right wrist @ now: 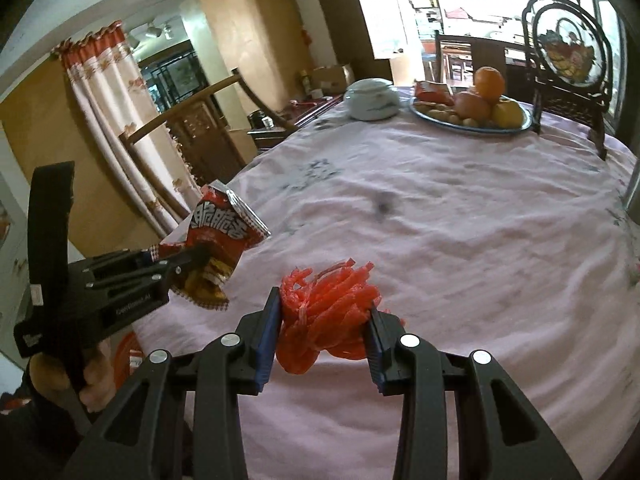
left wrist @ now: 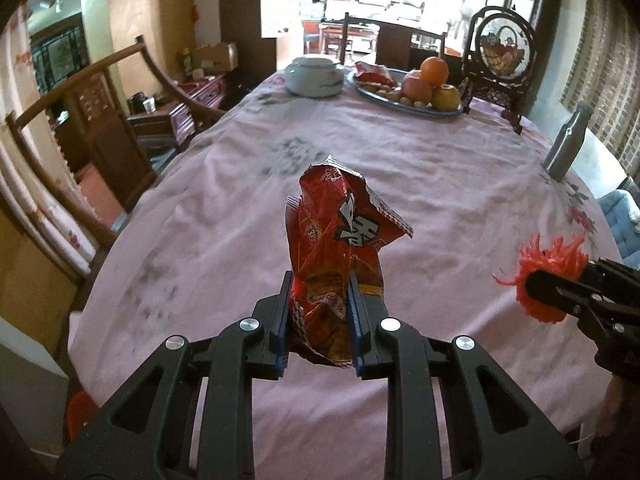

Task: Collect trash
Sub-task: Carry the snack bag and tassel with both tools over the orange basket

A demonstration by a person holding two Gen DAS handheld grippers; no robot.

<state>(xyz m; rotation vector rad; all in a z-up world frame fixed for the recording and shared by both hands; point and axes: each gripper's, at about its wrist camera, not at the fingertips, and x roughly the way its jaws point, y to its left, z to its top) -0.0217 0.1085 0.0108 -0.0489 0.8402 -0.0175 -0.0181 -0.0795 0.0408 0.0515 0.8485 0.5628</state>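
We see two black handheld grippers raised side by side above a table covered in a pale pink cloth (left wrist: 440, 184), both angled downward toward it. The left gripper (left wrist: 320, 300) is clamped on a crumpled red snack wrapper (left wrist: 340, 232); its blue-edged pads pinch the wrapper's lower half, and the torn top stands up beyond the fingertips, clear of the cloth. In the right wrist view, a person's hand (right wrist: 94, 380) grips the handle of this left gripper from below, near the table's left edge. The right gripper (right wrist: 326, 320) is closed on a bundle of red plastic netting (right wrist: 328, 308), which fills the gap between its pads and bulges above and below them, also lifted off the cloth. In the left wrist view the netting shows as a frayed red tuft at the right gripper's tip. At the far end of the table sit a white lidded bowl (left wrist: 314, 76) and a plate of fruit (left wrist: 420, 92) with another red wrapper (left wrist: 372, 72) on it, well apart from both grippers. A silver bottle (left wrist: 568, 140) stands near the table's right edge.
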